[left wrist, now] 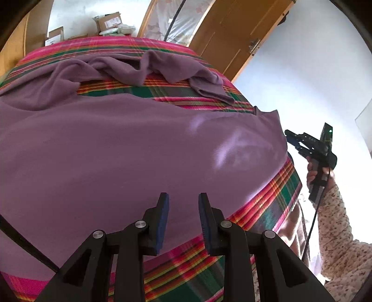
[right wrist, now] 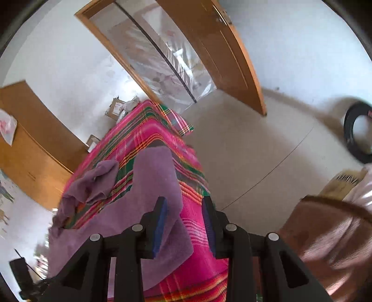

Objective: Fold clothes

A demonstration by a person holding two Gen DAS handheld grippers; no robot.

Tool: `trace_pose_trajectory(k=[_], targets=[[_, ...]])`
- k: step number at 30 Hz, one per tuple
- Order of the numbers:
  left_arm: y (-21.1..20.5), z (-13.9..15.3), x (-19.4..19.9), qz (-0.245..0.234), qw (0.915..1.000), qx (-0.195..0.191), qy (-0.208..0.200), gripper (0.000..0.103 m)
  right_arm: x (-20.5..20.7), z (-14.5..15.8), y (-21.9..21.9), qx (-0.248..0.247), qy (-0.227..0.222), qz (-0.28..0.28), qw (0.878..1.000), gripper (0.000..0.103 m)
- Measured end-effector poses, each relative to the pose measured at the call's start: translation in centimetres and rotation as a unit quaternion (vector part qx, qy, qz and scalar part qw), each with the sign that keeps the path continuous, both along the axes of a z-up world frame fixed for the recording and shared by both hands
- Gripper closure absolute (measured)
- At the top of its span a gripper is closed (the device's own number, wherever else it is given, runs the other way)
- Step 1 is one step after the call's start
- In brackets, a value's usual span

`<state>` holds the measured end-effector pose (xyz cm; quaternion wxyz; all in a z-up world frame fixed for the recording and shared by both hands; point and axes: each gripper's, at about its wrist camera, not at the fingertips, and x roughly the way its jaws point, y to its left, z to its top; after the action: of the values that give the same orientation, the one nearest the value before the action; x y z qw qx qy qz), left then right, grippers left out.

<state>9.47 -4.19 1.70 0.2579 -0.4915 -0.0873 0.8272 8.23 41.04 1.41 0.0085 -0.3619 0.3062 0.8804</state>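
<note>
Behind your desk (left wrist: 274, 185), draped in pink-and-green plaid, stand cardboard boxes (left wrist: 109, 22) whose labels are too blurred to read. The purple garment (left wrist: 130, 144) lies spread across the plaid. Your left gripper (left wrist: 183, 219) and right gripper (right wrist: 183, 223) hover with fingers parted, holding nothing.

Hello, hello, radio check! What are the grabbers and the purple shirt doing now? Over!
Left gripper open, empty, above purple long-sleeved garment. Right gripper open, empty, over its edge. Garment spread on pink-green plaid cover, sleeves bunched, unfolded. Nothing in the way.
</note>
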Motion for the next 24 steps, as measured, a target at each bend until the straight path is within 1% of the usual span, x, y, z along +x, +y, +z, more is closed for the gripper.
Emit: trace_pose_trajectory(k=[6, 7, 8, 9, 10, 12, 15, 18, 22, 24], targets=[[1.3, -0.5, -1.0, -0.004, 0.9999, -0.004, -0.011, 0.076, -0.6, -0.7, -0.3, -0.036, 0.022, 0.023, 0.999, 0.071], [1.6, -0.6, -1.1, -0.005, 0.9999, -0.004, -0.013, 0.076, -0.7, -0.7, -0.4, -0.041, 0.025, 0.026, 0.999, 0.072], [1.8, -0.7, -1.3, -0.007, 0.9999, -0.004, -0.014, 0.076, -0.8, -0.7, -0.7, -0.041, 0.029, 0.029, 0.998, 0.075], [2.1, -0.7, -1.4, -0.010, 0.9998, -0.005, -0.015, 0.076, -0.7, -0.4, -1.2, -0.030, 0.034, 0.034, 0.998, 0.086], [2.4, -0.7, -1.5, -0.013, 0.9998, -0.005, -0.015, 0.076, -0.7, -0.1, -1.6, -0.017, 0.038, 0.039, 0.998, 0.095], [3.0, -0.8, -1.8, -0.019, 0.9997, -0.006, -0.017, 0.076, -0.8, 0.6, -2.7, 0.014, 0.041, 0.049, 0.998, 0.096], [3.7, -1.1, -2.3, -0.023, 0.9995, -0.006, -0.021, 0.076, -0.6, 2.2, -5.2, 0.064, 0.062, 0.081, 0.993, 0.096], [4.0, -1.1, -2.8, -0.024, 0.9995, -0.002, -0.022, 0.076, -0.5, 3.6, -8.6, 0.131, 0.075, 0.124, 0.981, 0.096], [4.2, -1.3, -3.2, -0.023, 0.9994, 0.003, -0.024, 0.076, -0.5, 3.4, -12.4, 0.157, 0.069, 0.178, 0.969, 0.096], [4.3, -1.2, -3.3, -0.024, 0.9994, 0.003, -0.024, 0.076, -0.6, 2.9, -14.0, 0.170, 0.055, 0.209, 0.962, 0.094]])
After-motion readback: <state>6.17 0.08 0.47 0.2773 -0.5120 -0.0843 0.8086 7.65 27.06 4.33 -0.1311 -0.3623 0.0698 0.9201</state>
